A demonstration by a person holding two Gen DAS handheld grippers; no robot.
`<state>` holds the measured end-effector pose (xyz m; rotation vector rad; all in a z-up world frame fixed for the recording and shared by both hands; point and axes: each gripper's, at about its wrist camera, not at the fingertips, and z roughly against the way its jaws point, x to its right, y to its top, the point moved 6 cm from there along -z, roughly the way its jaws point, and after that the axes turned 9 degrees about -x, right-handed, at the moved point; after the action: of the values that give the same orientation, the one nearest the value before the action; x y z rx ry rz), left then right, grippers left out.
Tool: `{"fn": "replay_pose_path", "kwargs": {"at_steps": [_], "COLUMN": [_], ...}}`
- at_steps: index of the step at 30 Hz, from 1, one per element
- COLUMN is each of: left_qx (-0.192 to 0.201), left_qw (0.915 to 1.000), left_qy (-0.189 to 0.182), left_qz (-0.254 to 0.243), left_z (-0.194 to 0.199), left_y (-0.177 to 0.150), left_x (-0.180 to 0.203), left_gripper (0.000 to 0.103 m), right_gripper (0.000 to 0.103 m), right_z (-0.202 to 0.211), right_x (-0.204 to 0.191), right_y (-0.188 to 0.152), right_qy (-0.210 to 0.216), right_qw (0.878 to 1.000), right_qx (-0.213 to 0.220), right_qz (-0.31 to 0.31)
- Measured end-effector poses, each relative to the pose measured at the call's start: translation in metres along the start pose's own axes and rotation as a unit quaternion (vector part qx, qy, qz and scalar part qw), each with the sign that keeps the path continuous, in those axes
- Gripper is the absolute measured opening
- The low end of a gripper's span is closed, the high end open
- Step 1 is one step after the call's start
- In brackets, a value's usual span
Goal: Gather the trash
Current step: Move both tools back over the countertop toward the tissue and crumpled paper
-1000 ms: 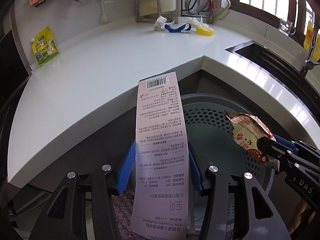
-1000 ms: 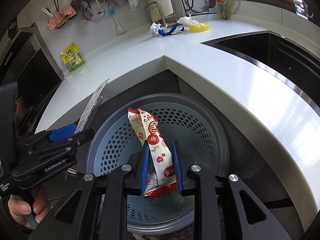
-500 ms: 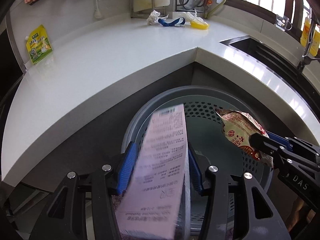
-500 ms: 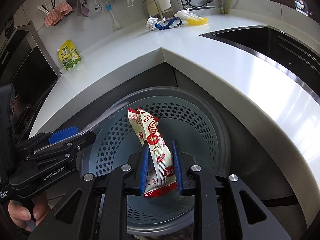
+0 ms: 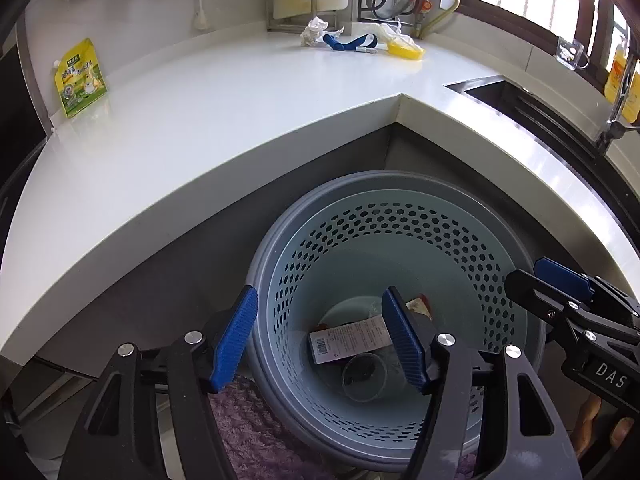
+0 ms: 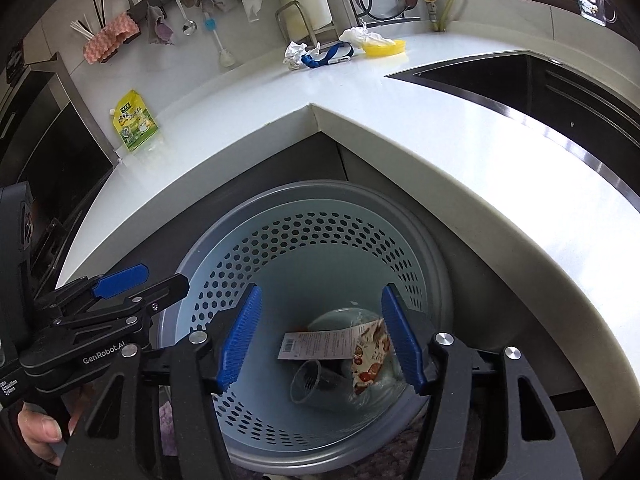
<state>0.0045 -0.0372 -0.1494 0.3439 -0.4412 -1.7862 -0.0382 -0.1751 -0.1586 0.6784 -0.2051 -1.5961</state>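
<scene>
Nearest the cameras, both grippers are being held over the perforated trash basket point(image 5: 472, 256), which is standing on the floor in the inner corner under the tabletop point(image 5: 224, 120). The left gripper point(image 5: 320, 336) is being kept with its blue-padded fingers point(image 5: 234, 338) spread wide and nothing between them; its left finger is lying outside the basket's rim and its right finger over the basket's mouth. The right gripper point(image 6: 320, 336) is likewise being kept wide apart and empty, both fingers over the basket's opening.

At the bottom of the basket, the flat white package with a barcode point(image 6: 316, 345) is lying printed side up. Beside it, the red-and-white snack wrapper point(image 6: 370, 354) is resting partly against the wall, and a clear plastic cup point(image 6: 308, 380) is lying on its side just below the package. Whether these items are touching cannot be told.

Farther off, on the tabletop, a green-and-yellow pouch point(image 6: 134, 120) is leaning against the back wall. At the far end, crumpled white paper point(image 6: 294, 54), a blue strap point(image 6: 328, 56) and a yellow lid point(image 6: 384, 48) are lying close together.
</scene>
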Motion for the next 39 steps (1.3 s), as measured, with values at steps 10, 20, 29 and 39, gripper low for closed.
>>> {"fn": "replay_pose_path", "kwargs": {"at_steps": [10, 20, 29, 39], "left_qx": [0.009, 0.028, 0.042, 0.052], "left_qw": [0.9998, 0.9991, 0.9984, 0.9977], "left_qy": [0.003, 0.007, -0.008, -0.014], "left_qz": [0.017, 0.032, 0.037, 0.041], "left_z": [0.004, 0.014, 0.02, 0.023], "left_y": [0.001, 0.005, 0.007, 0.01], "left_x": [-0.006, -0.014, -0.015, -0.018], "left_gripper": [0.078, 0.091, 0.093, 0.094], "right_gripper": [0.063, 0.069, 0.072, 0.076], "right_z": [0.004, 0.016, 0.02, 0.023], "right_x": [-0.001, -0.009, -0.011, -0.018], "right_y": [0.0, 0.004, 0.006, 0.008], "right_qy": [0.01, 0.022, 0.026, 0.021], "right_qw": [1.0, 0.999, 0.998, 0.998], "right_qx": [0.008, 0.036, 0.048, 0.055], "right_qz": [-0.002, 0.009, 0.011, 0.024]}}
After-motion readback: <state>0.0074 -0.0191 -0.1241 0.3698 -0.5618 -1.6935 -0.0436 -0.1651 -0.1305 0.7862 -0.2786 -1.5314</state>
